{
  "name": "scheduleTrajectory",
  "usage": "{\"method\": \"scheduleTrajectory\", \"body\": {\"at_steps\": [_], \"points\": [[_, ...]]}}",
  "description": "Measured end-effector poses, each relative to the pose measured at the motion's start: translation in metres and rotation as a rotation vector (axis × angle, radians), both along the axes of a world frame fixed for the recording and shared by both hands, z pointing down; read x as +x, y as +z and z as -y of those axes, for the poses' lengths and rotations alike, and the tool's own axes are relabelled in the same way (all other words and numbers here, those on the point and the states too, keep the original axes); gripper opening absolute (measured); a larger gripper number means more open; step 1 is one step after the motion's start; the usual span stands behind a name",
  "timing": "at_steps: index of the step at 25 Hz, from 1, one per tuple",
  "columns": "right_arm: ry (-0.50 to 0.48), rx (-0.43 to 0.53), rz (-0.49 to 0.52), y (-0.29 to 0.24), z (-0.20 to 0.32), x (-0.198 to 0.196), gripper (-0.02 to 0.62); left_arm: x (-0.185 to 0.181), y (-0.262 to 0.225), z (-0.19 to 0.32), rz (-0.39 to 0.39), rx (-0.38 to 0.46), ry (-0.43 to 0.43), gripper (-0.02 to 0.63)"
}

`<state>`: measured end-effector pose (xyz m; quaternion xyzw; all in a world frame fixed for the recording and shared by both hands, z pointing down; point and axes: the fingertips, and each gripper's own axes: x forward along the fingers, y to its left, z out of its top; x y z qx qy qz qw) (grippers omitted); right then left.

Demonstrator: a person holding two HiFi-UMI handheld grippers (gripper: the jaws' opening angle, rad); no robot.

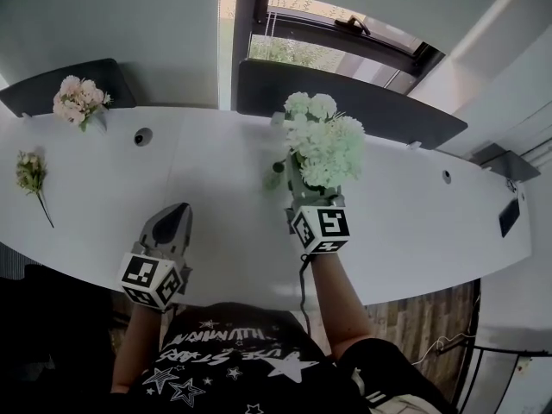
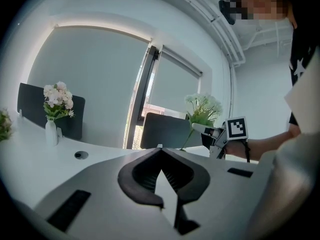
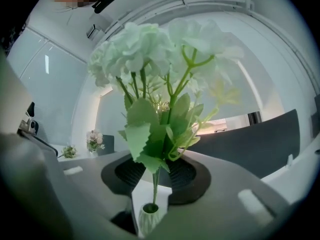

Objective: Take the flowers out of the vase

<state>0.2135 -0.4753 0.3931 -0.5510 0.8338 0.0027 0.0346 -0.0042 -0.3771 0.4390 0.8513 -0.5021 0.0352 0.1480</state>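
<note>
The one white-green bunch (image 1: 328, 145) stands upright at the centre of the head view. Its long axis is vertical, with the blooms at the top and the stems running down through the right gripper (image 1: 297, 192). That gripper's jaws are closed on the leafy stems. In the right gripper view a single thin stem drops straight to the bottom centre of the frame. Its end is still in the mouth of a small ribbed white vase (image 3: 150, 218) just under the jaws. The left gripper (image 1: 177, 218) hovers over the white table (image 1: 224, 231) at the lower left of the head view, well apart from the bunch. Its jaws are together, with nothing between them. I count two grippers, two vases and three lots of flowers. The second vase (image 2: 51, 133) stands at the upper left of the table and holds an upright pink bunch (image 1: 79, 100). One loose sprig (image 1: 31, 175) lies flat near the table's left edge, with its head toward the top of the frame and its stem toward the bottom.
</note>
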Motion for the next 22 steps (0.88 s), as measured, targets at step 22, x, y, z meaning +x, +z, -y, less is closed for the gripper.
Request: {"method": "scheduleTrajectory", "body": {"at_steps": [22], "points": [[0.084,0.035,-0.039,-0.033,-0.116,-0.037,0.109,-0.023,-0.018,-0.05,-0.055,0.041,0.202,0.006]]}}
